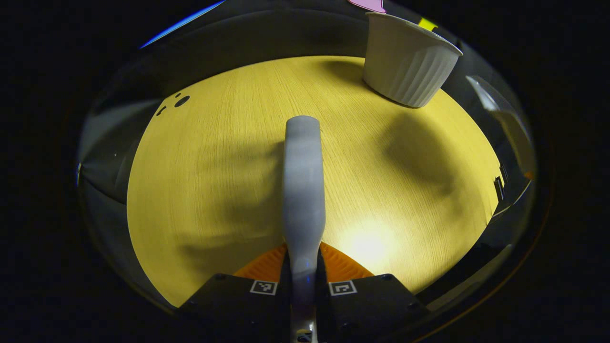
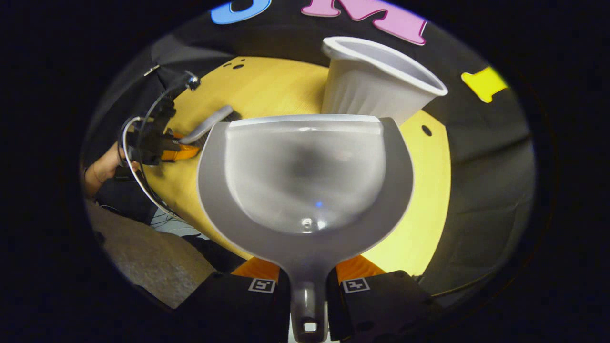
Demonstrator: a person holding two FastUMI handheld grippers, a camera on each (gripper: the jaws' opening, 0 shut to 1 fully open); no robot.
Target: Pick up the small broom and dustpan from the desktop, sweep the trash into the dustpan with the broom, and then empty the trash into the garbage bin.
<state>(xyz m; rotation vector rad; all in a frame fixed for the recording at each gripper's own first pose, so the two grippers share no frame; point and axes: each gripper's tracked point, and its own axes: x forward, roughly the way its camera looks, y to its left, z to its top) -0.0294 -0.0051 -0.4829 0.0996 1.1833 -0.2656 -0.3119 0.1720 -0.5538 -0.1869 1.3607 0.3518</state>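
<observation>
Ahead of the right gripper (image 2: 307, 286), clamped on the dustpan (image 2: 305, 181) handle, stood the garbage bin (image 2: 376, 81); tip slowly over its rim. The left gripper (image 1: 303, 286) pinched the broom (image 1: 303, 190).

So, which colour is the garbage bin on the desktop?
The garbage bin is white, with a vertically ribbed wall; it shows best in the right gripper view, behind the dustpan.

Black tongs (image 1: 303, 281) bodies, square markers

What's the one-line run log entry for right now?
left gripper: shut on broom | right gripper: shut on dustpan, lifted, looks empty | garbage bin: on desktop behind dustpan
</observation>
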